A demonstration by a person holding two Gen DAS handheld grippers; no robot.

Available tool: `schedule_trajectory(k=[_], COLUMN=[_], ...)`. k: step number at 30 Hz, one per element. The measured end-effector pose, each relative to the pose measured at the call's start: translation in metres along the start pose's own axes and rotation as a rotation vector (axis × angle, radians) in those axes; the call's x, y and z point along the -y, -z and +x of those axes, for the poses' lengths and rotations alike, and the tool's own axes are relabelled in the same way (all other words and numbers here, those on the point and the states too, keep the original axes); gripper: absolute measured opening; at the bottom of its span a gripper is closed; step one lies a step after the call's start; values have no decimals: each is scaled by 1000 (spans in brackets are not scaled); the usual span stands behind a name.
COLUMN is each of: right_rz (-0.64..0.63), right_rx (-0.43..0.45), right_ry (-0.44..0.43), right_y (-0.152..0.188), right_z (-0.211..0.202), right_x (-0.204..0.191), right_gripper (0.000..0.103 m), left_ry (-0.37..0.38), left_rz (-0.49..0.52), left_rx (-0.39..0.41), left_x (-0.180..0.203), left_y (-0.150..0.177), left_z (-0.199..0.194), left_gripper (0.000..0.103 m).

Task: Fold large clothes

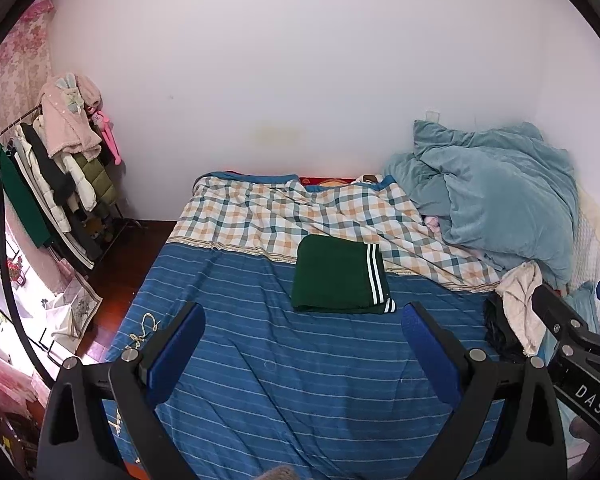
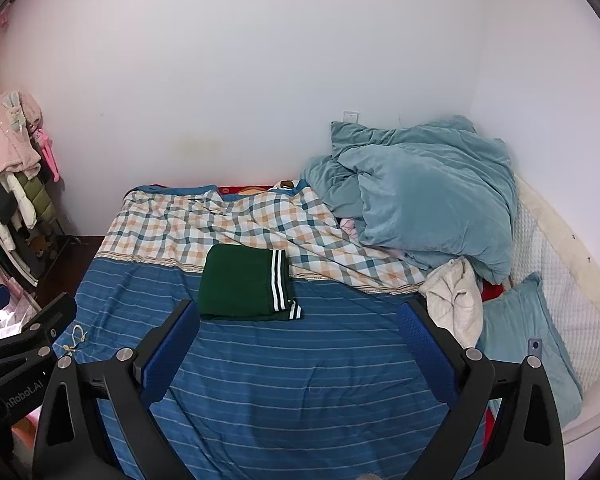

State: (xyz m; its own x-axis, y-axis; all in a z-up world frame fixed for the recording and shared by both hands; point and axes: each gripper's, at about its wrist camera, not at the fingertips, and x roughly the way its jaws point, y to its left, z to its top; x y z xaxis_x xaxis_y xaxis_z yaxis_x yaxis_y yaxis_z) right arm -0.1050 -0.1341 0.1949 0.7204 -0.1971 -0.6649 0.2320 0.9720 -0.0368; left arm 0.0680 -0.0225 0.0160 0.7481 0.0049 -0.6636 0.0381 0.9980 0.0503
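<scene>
Your left gripper (image 1: 302,344) gapes wide, empty | right gripper (image 2: 300,338) likewise | folded green garment (image 1: 340,278) lies on blue striped bedspread (image 1: 300,380) | clothes rack (image 1: 56,176) fully visible only left | teal pillow (image 2: 528,344) only right

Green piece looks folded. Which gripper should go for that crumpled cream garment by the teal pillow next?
Right, most likely. The cream garment lies just beyond the right gripper, beside its right finger. From the left gripper it sits far right, behind the other tool. Both are open and empty; the folded green garment lies flat on the bed.
</scene>
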Motion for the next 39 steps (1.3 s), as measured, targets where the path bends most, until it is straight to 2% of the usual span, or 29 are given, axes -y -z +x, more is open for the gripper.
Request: schedule_trajectory(k=[39], right_rz=[-10], right_rx=[2], right_ry=[-6], right_y=[1], right_z=[-1], right_x=[-4], right_gripper=[101], left_ry=[-7], left_rz=[-4], left_rx=[24], left_x=[-14], left_y=[-5], left_z=[-15], left_gripper=[100])
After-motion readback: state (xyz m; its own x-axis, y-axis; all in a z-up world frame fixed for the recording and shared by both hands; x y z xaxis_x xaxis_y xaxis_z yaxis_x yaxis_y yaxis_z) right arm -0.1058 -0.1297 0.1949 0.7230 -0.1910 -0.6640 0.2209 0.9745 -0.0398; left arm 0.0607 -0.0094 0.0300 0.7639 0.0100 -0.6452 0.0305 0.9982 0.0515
